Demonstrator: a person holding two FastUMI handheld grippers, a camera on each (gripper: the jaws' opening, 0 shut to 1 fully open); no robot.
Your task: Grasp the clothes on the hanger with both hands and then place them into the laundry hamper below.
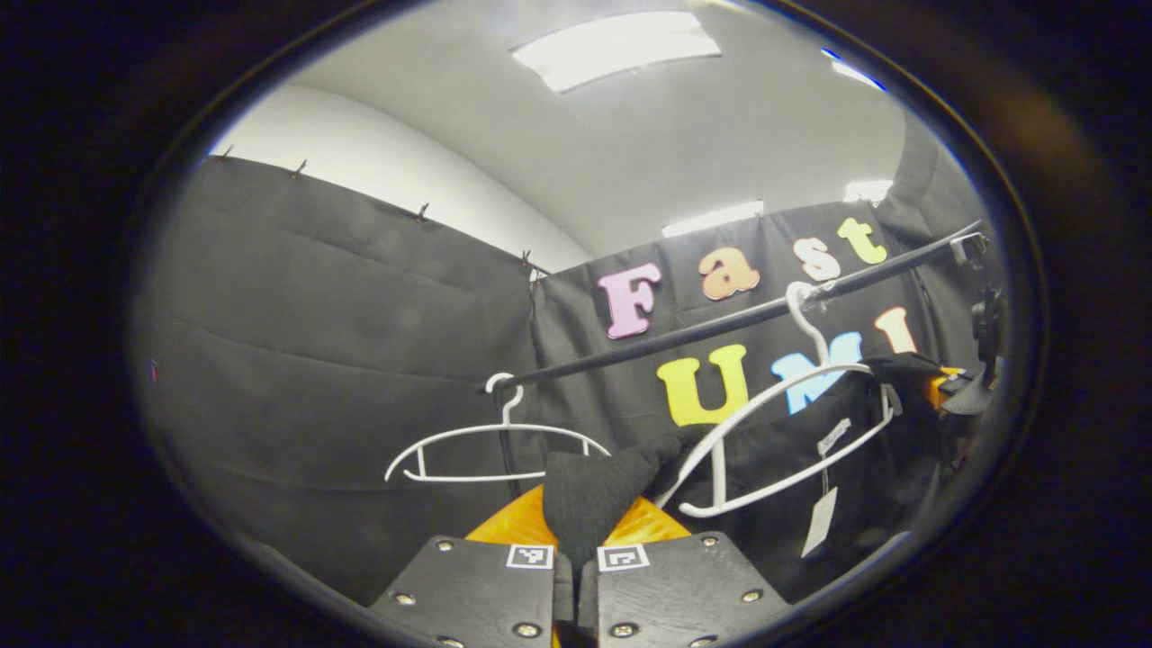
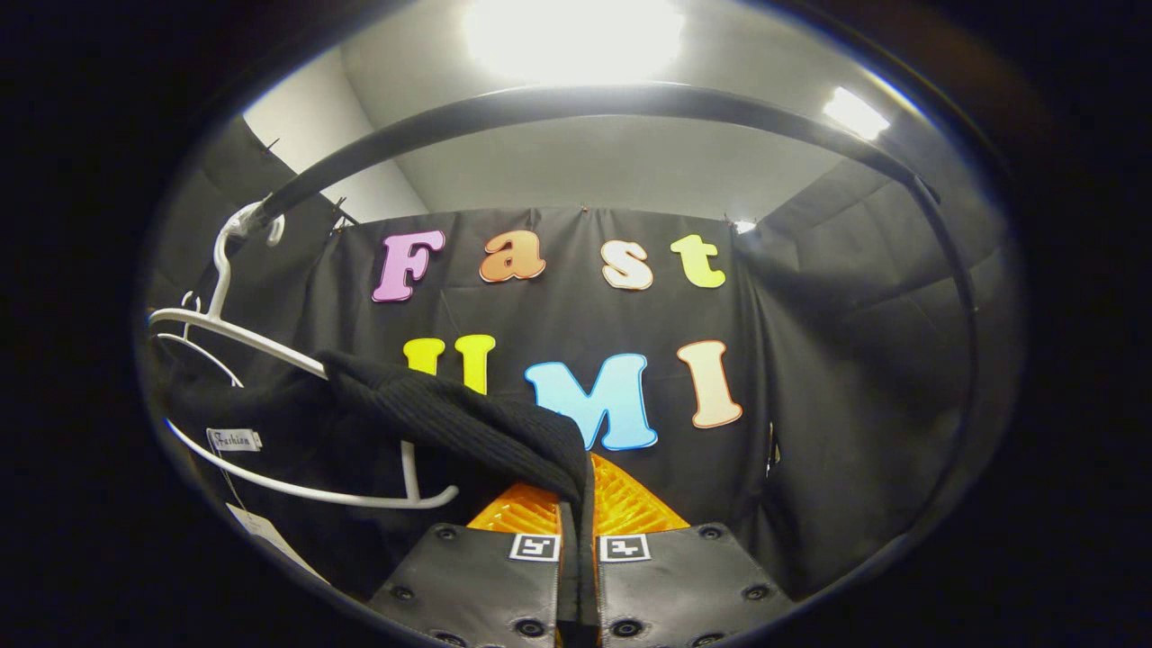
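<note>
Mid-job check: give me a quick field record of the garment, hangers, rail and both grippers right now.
garment: black knit garment, partly draped on its hanger, tag hanging below
garment hanger: white hanger, tilted, hooked on the rail
spare hanger: bare white hanger further along the rail
rail: dark rail in front of the booth wall
left gripper: shut on a fold of the garment
right gripper: shut on the garment's ribbed edge
hamper: not confirmed from these views

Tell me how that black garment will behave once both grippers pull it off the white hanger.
The black garment looks knitted and droops between hanger and grippers, so it will probably sag limp. Its ribbed cloth looks grippy, unlikely to slip. Its dangling tag may catch.
</note>
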